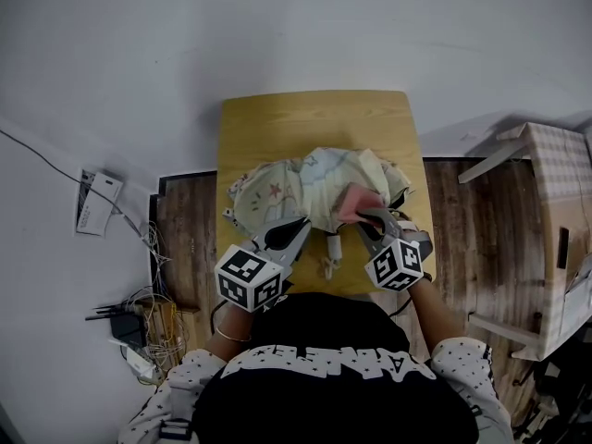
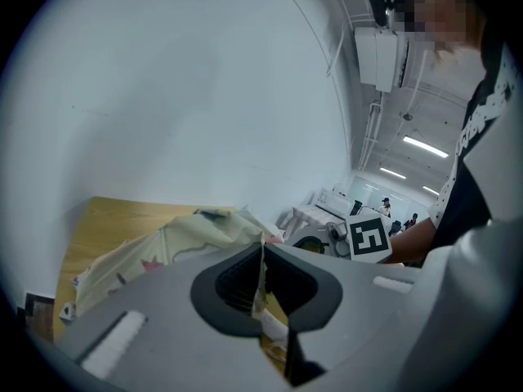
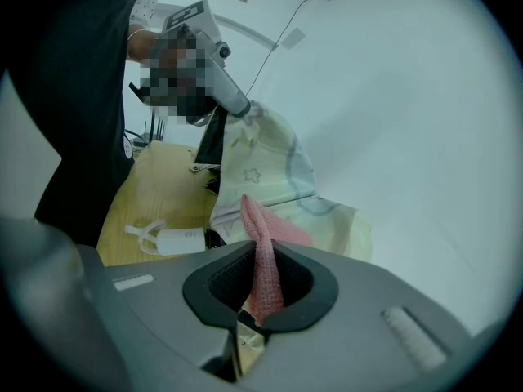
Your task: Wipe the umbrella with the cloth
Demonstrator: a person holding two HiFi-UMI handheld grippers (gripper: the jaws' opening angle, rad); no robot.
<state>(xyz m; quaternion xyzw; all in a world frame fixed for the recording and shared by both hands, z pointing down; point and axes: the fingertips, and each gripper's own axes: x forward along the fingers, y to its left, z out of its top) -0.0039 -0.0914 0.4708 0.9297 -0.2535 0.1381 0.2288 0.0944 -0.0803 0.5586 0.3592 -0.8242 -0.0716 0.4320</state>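
This looks like a lab or recording bay inside a large open hall. A small light-wood table (image 1: pixel 314 118) stands against a plain white backdrop (image 1: pixel 277 26) on dark plank flooring (image 1: pixel 185 239). A tangle of loose cables (image 1: pixel 155 314) lies beside the table's left edge. Beyond are long ceiling strip lights (image 2: pixel 425 146), exposed white pipes (image 2: pixel 372 129) and distant people (image 2: pixel 386 206).

Small light-wood table (image 1: pixel 305 123). Crumpled pastel umbrella (image 1: pixel 305 188) lies across its near half, white handle (image 1: pixel 331 245) with strap on the bare top at the front edge.

No legible txt or labels
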